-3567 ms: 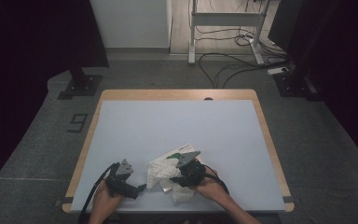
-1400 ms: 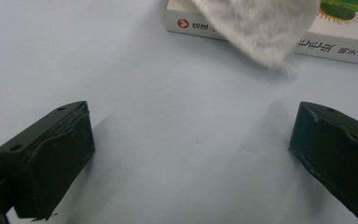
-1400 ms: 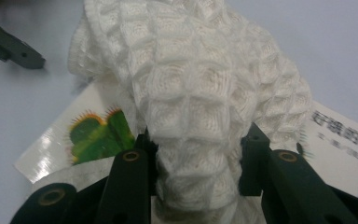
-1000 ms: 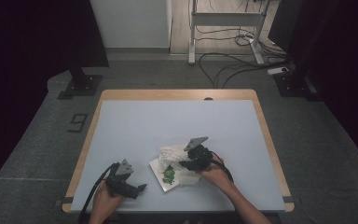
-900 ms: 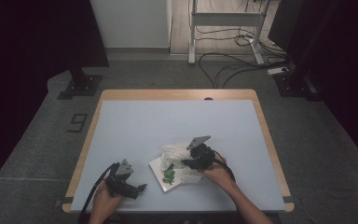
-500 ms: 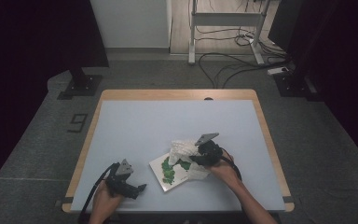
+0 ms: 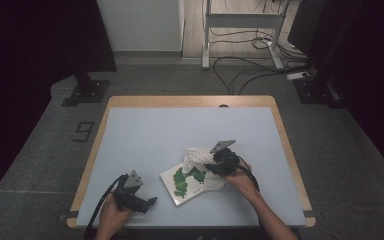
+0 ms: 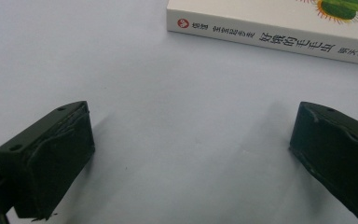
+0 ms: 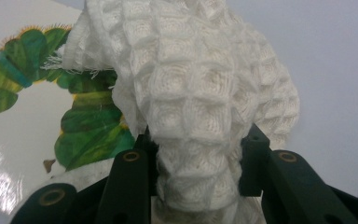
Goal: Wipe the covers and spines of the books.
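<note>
- High view shows our right tool [image 7: 219, 165] clamped on a bunched white cloth [image 7: 198, 156] that sits over the far right corner of a picture book [image 7: 184, 184], near the middle of the bench's [image 7: 180, 130] near edge.
- We judge the step to be wiping or lifting the cloth off the cover; we should hold the pinch firm and move the cloth level, so the book does not slide.
- Our left tool [image 8: 186, 154] stands wide apart with nothing between its jaws, low over the bench by the near left corner, just short of the book's spine; it could steady the book.
- Right gripper view: the cloth is waffle-weave, thick, with a frayed edge, draped above a green caterpillar drawing.
</note>
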Motion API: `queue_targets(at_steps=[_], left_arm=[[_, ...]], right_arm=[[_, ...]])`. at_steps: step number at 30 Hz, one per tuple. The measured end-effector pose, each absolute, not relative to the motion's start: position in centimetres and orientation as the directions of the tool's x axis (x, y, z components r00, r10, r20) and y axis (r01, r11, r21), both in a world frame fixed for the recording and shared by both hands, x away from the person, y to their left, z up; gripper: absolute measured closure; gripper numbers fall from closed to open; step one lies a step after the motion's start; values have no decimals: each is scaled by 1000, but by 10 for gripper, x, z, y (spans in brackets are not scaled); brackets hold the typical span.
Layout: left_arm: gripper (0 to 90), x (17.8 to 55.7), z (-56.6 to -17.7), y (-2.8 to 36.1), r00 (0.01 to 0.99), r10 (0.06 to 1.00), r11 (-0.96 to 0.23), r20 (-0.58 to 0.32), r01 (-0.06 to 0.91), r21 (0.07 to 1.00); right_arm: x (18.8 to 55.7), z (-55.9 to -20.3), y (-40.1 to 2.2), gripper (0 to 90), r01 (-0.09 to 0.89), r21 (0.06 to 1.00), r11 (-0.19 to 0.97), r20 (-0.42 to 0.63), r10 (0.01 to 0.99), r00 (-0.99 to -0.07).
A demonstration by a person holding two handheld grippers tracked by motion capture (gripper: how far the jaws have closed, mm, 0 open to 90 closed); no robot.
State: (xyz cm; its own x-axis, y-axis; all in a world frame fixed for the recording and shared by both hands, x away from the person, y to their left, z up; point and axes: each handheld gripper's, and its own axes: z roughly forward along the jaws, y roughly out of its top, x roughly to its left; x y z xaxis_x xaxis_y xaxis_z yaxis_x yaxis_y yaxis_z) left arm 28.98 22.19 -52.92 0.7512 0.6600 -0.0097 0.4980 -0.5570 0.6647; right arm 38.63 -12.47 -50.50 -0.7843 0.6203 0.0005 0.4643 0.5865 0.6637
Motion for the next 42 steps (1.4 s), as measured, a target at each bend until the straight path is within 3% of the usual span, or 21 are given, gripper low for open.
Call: queue_targets(at_steps=[23,42], left_arm=[[0,290,-529,222,752,659,-558,-9,497,664],[0,290,-529,222,752,659,-559,-8,497,663]], right_arm=[[420,-504,-100,634,481,652,586,0,634,-773],[408,-503,-81,635,443,659,608,4,587,-810]])
